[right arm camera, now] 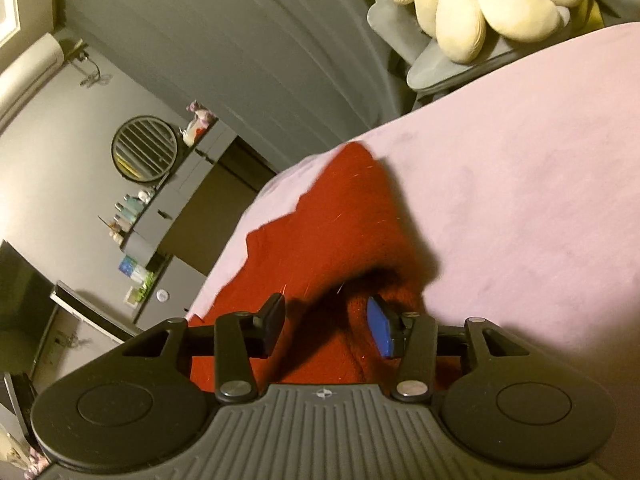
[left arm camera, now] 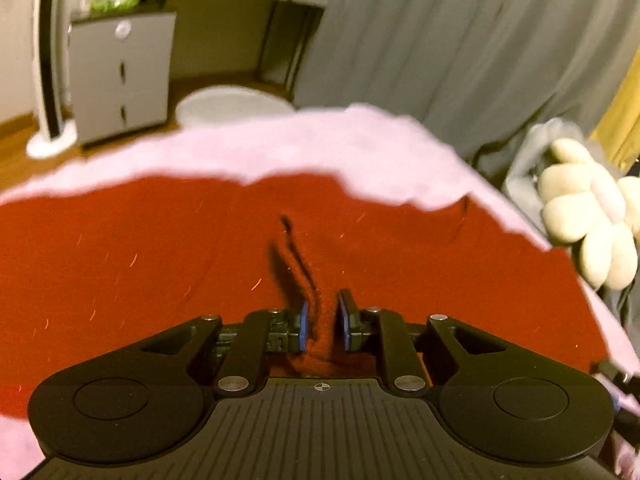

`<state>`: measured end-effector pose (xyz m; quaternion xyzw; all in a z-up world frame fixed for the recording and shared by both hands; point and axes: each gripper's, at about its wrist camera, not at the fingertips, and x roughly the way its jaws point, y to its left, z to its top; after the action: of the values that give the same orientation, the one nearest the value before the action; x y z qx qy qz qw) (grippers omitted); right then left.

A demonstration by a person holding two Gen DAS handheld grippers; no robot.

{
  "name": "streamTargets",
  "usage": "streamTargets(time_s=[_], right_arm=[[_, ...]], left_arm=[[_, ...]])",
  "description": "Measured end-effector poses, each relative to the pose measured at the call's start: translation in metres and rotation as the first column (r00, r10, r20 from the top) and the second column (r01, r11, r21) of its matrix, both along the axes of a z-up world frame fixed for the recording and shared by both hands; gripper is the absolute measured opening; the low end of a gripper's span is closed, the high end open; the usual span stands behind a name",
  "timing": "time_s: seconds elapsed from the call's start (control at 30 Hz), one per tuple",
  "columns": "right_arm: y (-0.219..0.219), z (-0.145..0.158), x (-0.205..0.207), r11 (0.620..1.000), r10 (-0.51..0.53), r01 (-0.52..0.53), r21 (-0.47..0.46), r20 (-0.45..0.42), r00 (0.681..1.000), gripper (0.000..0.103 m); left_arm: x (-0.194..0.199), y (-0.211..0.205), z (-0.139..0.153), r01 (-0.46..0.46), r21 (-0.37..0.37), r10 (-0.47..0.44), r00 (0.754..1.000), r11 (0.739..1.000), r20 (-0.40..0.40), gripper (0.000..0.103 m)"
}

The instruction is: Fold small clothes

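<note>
The red garment (left arm camera: 160, 264) lies spread on a surface covered in pale pink fabric (left arm camera: 320, 148), which shows as a band beyond the garment's far edge and along its right side in the left wrist view. The left gripper (left arm camera: 323, 322) points down at the garment near its near edge; its two blue-padded fingers (left arm camera: 303, 326) stand close together and pinch a raised ridge of the red cloth, which rises between the pads and runs away from them as a dark crease. The right gripper (right arm camera: 326, 328) sits over the garment's (right arm camera: 320, 240) right portion, beside the bare pink covering (right arm camera: 520, 200). Its fingers (right arm camera: 382, 332) are spread apart; red cloth lies between and below them, and the pads do not press on it. A dark fold of the garment sits just ahead of the right gripper's fingers. In the right wrist view the garment tapers to a corner toward the far edge of the pink surface. Past that edge hangs a grey curtain (left arm camera: 460, 40), and a cream flower-shaped cushion (left arm camera: 588, 208) rests on a grey seat off the right corner. A grey drawer cabinet (left arm camera: 120, 76) stands on the floor at the far left
</note>
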<state>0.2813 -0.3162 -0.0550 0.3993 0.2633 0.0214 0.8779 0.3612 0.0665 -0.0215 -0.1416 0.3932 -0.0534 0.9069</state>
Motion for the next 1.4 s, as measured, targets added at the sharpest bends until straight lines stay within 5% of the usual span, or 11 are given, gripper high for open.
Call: streamTargets(time_s=[0.07,0.2,0.27,0.4,0.5,0.6,0.77,1.07,1.4], right_arm=[[0.004,0.001,0.007,1.000,0.002,-0.002,-0.029,-0.007,1.000,0.046],[-0.003,0.001,0.016,1.000,-0.025,0.025,-0.011,-0.011,1.000,0.045],[-0.006,0.000,0.021,0.999,-0.043,0.043,0.004,-0.016,0.999,0.032],[0.003,0.001,0.042,0.997,-0.025,0.021,-0.075,-0.054,0.998,0.012],[0.016,0.012,0.050,0.980,0.001,-0.006,-0.196,-0.028,1.000,0.011],[0.019,0.016,0.048,0.986,0.028,-0.017,-0.167,0.067,0.997,0.011],[0.032,-0.010,0.059,0.965,0.053,-0.065,-0.252,-0.055,0.997,0.011],[0.004,-0.012,0.047,0.997,0.004,-0.006,-0.075,-0.026,1.000,0.016],[0.027,0.002,0.056,0.916,-0.021,0.000,-0.402,-0.048,0.999,0.009]], left_arm=[[-0.003,0.009,-0.009,-0.012,-0.057,0.011,1.000,0.998,-0.016,0.031],[0.004,0.021,-0.012,-0.035,-0.158,0.032,0.999,0.987,-0.020,0.032],[0.012,0.021,-0.007,-0.047,-0.141,0.045,0.999,0.989,-0.021,0.019],[0.019,0.008,0.014,-0.026,-0.055,0.031,0.995,0.998,0.090,0.018],[0.014,0.007,0.032,-0.031,-0.010,0.032,0.981,0.999,0.194,0.017],[0.012,0.015,0.032,-0.069,0.021,0.062,0.971,0.997,0.231,0.017],[0.022,0.024,-0.006,-0.096,0.049,0.092,0.993,0.994,0.079,0.014],[0.013,0.029,0.000,-0.084,0.016,0.082,0.992,0.996,0.095,0.013],[0.014,0.011,-0.008,-0.055,0.067,0.053,0.998,0.996,0.031,0.013]])
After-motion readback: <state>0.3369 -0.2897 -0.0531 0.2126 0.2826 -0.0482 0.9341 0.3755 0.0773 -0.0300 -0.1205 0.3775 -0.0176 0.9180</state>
